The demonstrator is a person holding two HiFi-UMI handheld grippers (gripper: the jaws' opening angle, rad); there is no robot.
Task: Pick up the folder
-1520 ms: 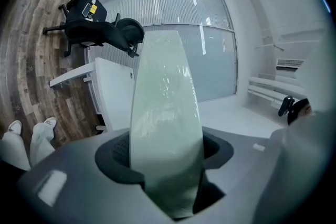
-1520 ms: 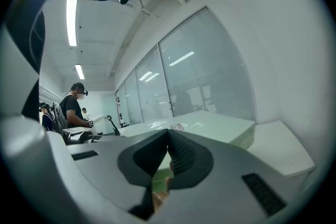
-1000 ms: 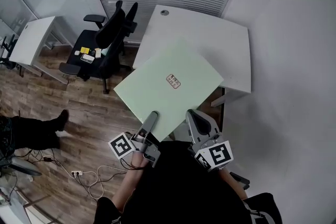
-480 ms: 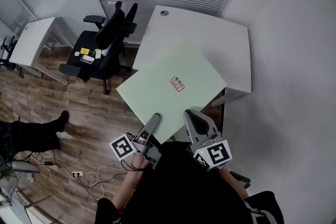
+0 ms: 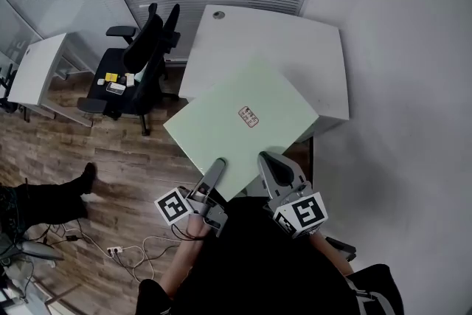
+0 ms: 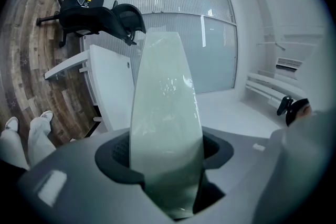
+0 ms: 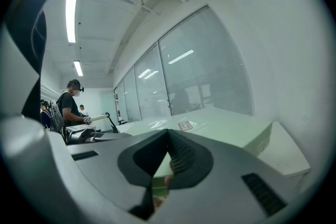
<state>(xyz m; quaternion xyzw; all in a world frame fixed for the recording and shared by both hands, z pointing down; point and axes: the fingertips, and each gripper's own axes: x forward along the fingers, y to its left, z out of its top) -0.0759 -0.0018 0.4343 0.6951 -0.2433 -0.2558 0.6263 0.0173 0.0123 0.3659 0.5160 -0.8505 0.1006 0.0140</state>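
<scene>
A pale green folder (image 5: 243, 125) with a small printed label (image 5: 248, 116) is held flat in the air, over the near edge of the white desk (image 5: 295, 48). My left gripper (image 5: 217, 166) is shut on its near edge; in the left gripper view the folder (image 6: 165, 107) runs edge-on between the jaws of the left gripper (image 6: 165, 157). My right gripper (image 5: 267, 161) grips the same edge further right. In the right gripper view a sliver of green shows in the narrow gap of the right gripper (image 7: 164, 168), and the folder (image 7: 220, 126) stretches away beyond it.
A black office chair (image 5: 140, 55) with small items on its seat stands left of the desk. Another white desk (image 5: 37, 66) is at the far left. A person's leg (image 5: 44, 188) and cables (image 5: 125, 247) are on the wooden floor. A wall is close on the right.
The folder and both grippers stay almost where they were. The head view has shifted slightly, so desk and chair sit a little further left.
</scene>
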